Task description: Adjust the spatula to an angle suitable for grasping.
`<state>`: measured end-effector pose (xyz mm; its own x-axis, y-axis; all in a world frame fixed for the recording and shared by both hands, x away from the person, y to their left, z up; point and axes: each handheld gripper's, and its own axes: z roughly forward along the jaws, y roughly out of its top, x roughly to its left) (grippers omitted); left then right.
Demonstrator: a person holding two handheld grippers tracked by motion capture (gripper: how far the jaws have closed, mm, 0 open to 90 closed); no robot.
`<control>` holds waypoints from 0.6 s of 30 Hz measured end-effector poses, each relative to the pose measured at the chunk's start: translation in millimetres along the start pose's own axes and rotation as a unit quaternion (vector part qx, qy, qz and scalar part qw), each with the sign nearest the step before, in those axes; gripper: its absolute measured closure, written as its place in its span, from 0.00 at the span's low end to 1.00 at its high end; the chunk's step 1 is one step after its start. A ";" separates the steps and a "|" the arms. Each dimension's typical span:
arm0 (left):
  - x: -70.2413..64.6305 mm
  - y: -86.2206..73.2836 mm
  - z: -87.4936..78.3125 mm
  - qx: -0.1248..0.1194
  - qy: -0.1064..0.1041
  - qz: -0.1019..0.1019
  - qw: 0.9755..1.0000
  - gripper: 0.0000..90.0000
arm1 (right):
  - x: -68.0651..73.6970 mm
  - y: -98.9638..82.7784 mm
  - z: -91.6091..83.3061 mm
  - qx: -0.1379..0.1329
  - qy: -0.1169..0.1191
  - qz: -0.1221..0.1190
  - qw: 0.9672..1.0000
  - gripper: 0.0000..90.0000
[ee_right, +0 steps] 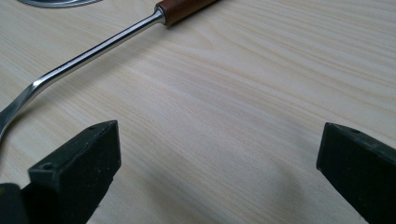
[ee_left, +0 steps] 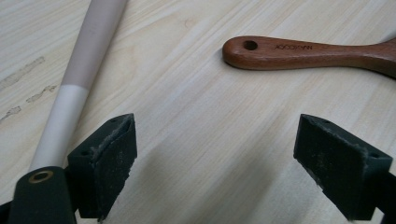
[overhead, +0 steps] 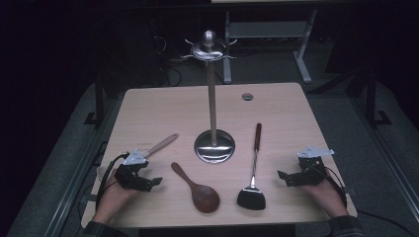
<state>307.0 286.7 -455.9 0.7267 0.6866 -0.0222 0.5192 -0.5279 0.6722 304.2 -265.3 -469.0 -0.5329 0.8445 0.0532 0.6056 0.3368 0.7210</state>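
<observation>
A metal utensil stand [overhead: 213,98] with hooks at its top rises from the middle of the light wood table [overhead: 276,108]. In front of it lie a dark wooden spoon [overhead: 197,190], a black spatula [overhead: 254,170] with a steel shaft and brown handle, and a pale-handled utensil [overhead: 159,146] at the left. My left gripper [overhead: 150,178] rests open near the front left, beside the pale handle [ee_left: 86,70], with the spoon's handle [ee_left: 308,52] ahead of it. At the front right my right gripper [overhead: 286,177] is open over bare wood, with the spatula's shaft [ee_right: 93,51] beyond its jaws.
A small round grommet [overhead: 247,96] is set in the table near its far edge. A grey desk frame [overhead: 269,29] stands on the dark floor behind. The table's front edge runs just under both hands.
</observation>
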 end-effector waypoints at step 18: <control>-7.8 2.6 -0.9 0.003 -0.009 0.002 1.000 0.15 | 16.4 15.7 -4.9 -0.011 0.038 -0.013 0.999 0.15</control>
<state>302.3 280.4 -453.3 0.7365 0.6756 -0.0339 0.5195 -0.5328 0.6680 302.1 -248.2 -453.4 -0.5923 0.8010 0.0871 0.5783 0.3474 0.7382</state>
